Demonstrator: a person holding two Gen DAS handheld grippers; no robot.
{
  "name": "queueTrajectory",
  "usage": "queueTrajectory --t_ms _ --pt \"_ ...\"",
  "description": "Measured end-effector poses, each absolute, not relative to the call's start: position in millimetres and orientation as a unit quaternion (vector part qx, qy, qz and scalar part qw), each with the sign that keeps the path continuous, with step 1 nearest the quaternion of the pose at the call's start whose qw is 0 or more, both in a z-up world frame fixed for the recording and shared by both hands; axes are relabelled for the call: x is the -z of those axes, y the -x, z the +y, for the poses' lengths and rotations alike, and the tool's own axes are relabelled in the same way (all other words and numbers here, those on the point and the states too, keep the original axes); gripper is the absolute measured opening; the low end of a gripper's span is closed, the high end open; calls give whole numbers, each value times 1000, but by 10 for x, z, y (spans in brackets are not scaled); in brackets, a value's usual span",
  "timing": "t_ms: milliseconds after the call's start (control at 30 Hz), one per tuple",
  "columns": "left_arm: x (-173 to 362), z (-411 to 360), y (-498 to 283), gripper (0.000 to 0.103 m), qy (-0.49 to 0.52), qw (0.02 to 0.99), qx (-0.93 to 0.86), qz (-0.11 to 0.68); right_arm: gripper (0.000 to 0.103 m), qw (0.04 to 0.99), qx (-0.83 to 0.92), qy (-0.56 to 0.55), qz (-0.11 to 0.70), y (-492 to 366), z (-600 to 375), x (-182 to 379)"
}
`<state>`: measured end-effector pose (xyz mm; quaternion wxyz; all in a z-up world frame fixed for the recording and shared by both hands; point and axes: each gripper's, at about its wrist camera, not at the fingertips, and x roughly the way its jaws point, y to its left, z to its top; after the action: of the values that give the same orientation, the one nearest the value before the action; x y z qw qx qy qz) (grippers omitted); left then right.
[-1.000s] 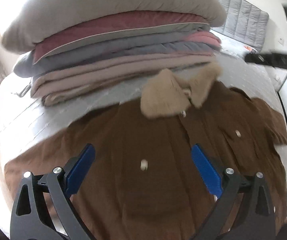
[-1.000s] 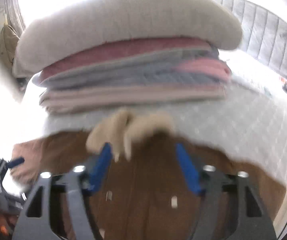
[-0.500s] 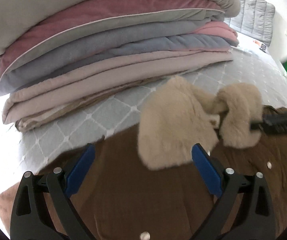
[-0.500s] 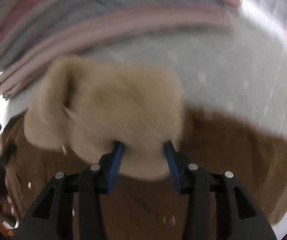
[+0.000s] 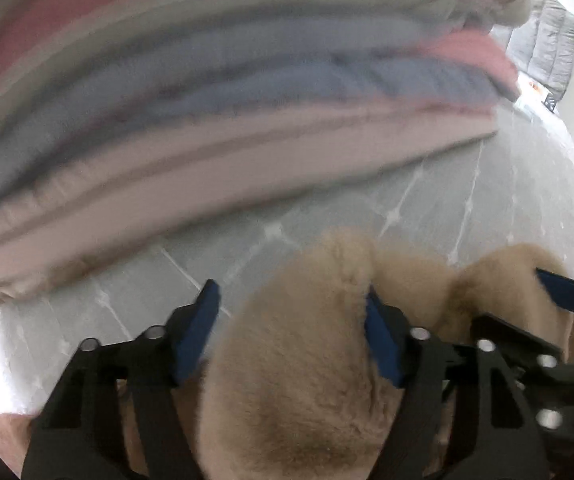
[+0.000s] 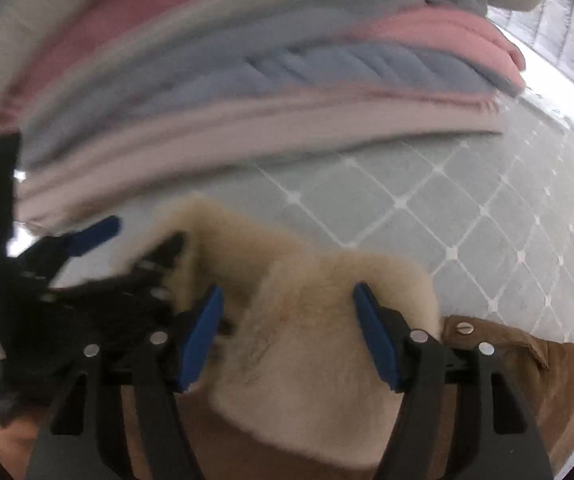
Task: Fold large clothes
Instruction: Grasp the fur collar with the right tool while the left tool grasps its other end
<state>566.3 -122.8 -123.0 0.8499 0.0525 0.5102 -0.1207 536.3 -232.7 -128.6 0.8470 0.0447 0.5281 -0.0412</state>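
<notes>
Item on the bed: one brown coat (image 6: 527, 380) with a tan fleece collar (image 6: 319, 320), lying flat and buttoned-side up on the grey quilted bedspread (image 6: 467, 208), collar end toward the stack of folded blankets (image 6: 247, 80) at the far side. I have both grippers at the collar because it is the thickest, easiest-to-find edge of the garment and, I judge, the natural handle for the first fold. Left gripper (image 5: 291, 320): pointed steeply down over the left lobe of the collar, jaws closing, fleece between them; the right-hand pad sits against the pile while the left-hand pad stands clear over bare bedspread, so no grip is made yet. Right gripper (image 6: 287, 320): over the right lobe, jaws opening, fleece between them, neither pad visibly pressing, so I count it as holding nothing. Each gripper shows at the edge of the other's view, the two just beside one another. A metal snap (image 6: 465, 327) shows on the brown cloth beside the collar. The blanket stack is near but apart from the collar, leaving little room beyond it.
</notes>
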Motion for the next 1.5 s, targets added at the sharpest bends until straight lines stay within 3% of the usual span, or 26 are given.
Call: queueTrajectory --t_ms 33,133,233,433,567,700,800,867,1100,1333,1367,1433,1500 --pt "1274 -1188 -5656 41 -27 845 134 518 53 846 49 -37 529 -5344 -2355 1350" --pt "1215 -1079 -5516 16 7 855 140 499 30 851 51 -19 522 -5183 -2444 1390" --pt "975 -939 -5261 10 34 885 129 446 20 876 48 -12 480 -4967 -2424 1248" --pt "524 -575 -4750 5 110 941 103 302 17 958 51 48 278 -4573 -2178 817" --pt "705 -650 -4859 6 84 948 87 294 18 954 45 22 295 -4880 -2231 1109" --pt "1078 -833 -5120 9 24 928 74 364 28 926 29 -13 376 -5136 -2347 1610" --pt "1002 -685 -4958 14 56 926 110 358 38 939 6 -74 336 -4847 -2491 1399" --pt "942 -625 -4824 21 51 928 125 347 38 947 -6 -76 313 -4608 -2517 1261" --pt "1649 -739 -4926 21 30 893 138 428 37 921 11 -24 389 -4911 -2409 1767" --pt "1590 -861 -4982 24 10 895 119 429 41 912 27 -16 409 -4918 -2370 1675" --pt "1539 -879 -4940 27 9 893 118 434 43 912 27 -25 409 -4857 -2381 1624" --pt "1343 -855 -4840 61 9 888 110 445 60 911 27 -48 408 -4651 -2409 1455" --pt "1097 -710 -4617 77 16 890 105 442 68 913 25 -63 402 -4384 -2454 1247"
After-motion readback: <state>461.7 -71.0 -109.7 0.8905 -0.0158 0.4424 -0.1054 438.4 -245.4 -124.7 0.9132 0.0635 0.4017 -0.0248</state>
